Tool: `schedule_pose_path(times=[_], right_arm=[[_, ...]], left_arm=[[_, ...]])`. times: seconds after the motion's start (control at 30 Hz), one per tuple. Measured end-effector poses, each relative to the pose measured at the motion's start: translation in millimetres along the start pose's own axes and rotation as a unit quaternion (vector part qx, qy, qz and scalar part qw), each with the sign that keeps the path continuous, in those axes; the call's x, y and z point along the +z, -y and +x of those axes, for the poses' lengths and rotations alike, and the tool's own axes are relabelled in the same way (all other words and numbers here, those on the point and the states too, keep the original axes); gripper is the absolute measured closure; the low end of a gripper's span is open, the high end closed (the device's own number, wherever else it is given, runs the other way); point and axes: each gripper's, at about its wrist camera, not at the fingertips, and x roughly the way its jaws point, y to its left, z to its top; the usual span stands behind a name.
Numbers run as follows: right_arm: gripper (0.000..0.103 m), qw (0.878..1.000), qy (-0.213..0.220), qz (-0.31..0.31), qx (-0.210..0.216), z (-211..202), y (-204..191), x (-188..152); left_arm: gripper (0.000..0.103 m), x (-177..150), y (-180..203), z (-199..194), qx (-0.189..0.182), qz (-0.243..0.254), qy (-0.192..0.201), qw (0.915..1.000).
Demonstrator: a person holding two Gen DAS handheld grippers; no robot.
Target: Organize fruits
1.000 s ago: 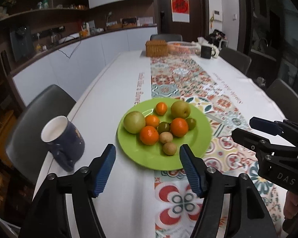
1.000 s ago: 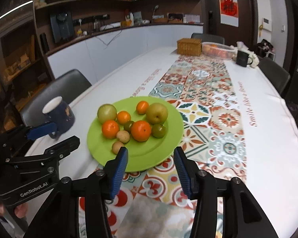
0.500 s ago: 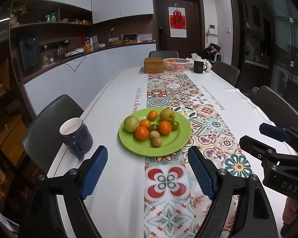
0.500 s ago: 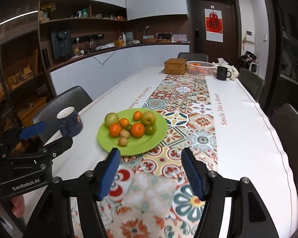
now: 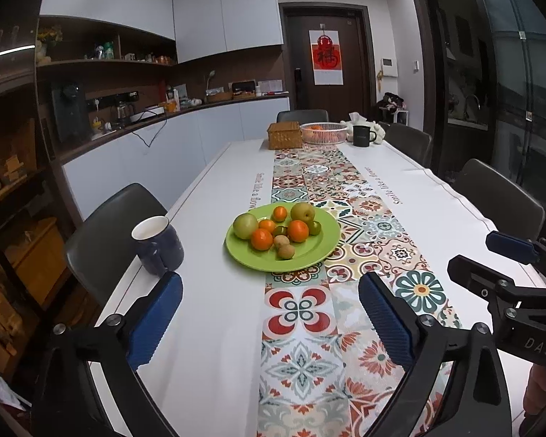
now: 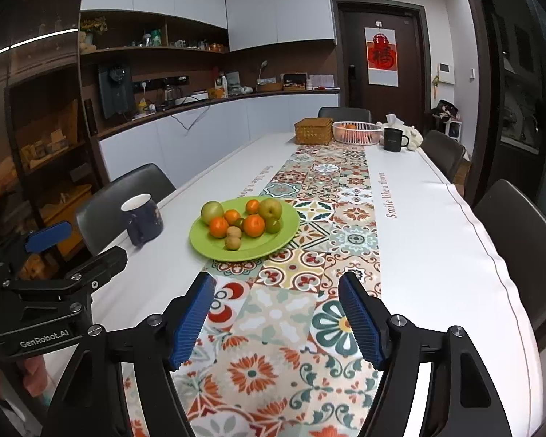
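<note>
A green plate [image 5: 320, 251] [image 6: 273, 245] sits on the table and holds several fruits: oranges, two yellow-green pears, small green fruits and two brown kiwis. My left gripper [image 5: 269, 320] is open and empty, held back from the plate's near edge. My right gripper [image 6: 278, 317] is open and empty, also short of the plate. Each gripper shows in the other's view: the right one in the left wrist view [image 5: 506, 266], the left one in the right wrist view [image 6: 72, 251].
A dark blue mug [image 5: 158, 245] [image 6: 142, 220] stands left of the plate. A patterned runner [image 5: 302, 313] runs down the white table. A wicker box [image 5: 284, 135], a white basket [image 5: 324, 133] and a black mug [image 5: 362, 135] stand at the far end. Chairs line both sides.
Both grippers have pulled back and up from the plate, which now looks smaller and farther. The left jaws have spread wider. The fruits have not moved.
</note>
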Motion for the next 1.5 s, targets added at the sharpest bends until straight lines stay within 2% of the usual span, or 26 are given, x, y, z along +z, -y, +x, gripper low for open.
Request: schedule_pose_path(times=[0.57, 1.5], right_arm=[[0.028, 1.000, 0.017, -0.003, 0.003, -28, -5, -15], [0.028, 1.000, 0.011, -0.008, 0.005, -27, -9, -17]], left_arm=[[0.000, -9, 0, -31, 0.015, 0.001, 0.021, 0.9997], [0.000, -16, -5, -28, 0.021, -0.012, 0.006, 0.9997]])
